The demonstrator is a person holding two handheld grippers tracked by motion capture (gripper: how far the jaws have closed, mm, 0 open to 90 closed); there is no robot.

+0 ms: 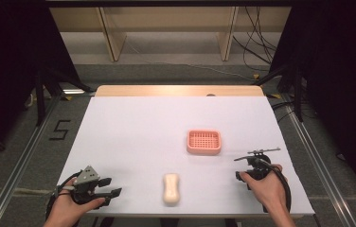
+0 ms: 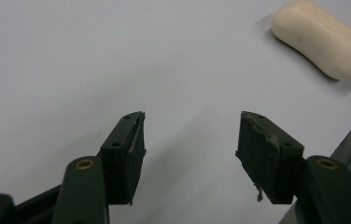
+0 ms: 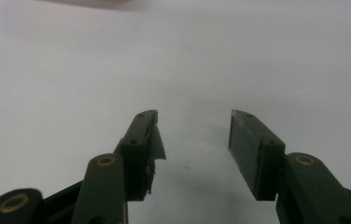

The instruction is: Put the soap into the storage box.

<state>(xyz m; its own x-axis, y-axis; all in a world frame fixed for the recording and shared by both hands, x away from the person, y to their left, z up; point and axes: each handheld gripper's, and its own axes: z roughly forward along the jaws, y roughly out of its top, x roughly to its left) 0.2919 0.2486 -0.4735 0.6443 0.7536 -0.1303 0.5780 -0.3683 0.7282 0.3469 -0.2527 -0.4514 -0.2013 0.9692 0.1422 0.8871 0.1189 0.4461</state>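
Observation:
A cream bar of soap (image 1: 171, 188) lies near the table's front edge, roughly at the middle. A pink slotted soap dish (image 1: 204, 142) sits empty farther back and to the right. My left gripper (image 1: 114, 186) rests at the front left, a hand's width left of the soap, jaws open and pointing right. In the left gripper view, the left gripper (image 2: 190, 135) has only bare table between its jaws, and the soap (image 2: 322, 37) lies at the upper right. My right gripper (image 1: 256, 156) is held at the front right, right of the dish. In the right gripper view, the right gripper (image 3: 193, 133) has its jaws apart over bare white table.
The white table sheet (image 1: 133, 132) covers a wooden table (image 1: 176, 91). Beyond its far edge are wooden shelf legs (image 1: 112, 40) and loose cables (image 1: 256, 47) on the floor. Dark curtains stand at both sides.

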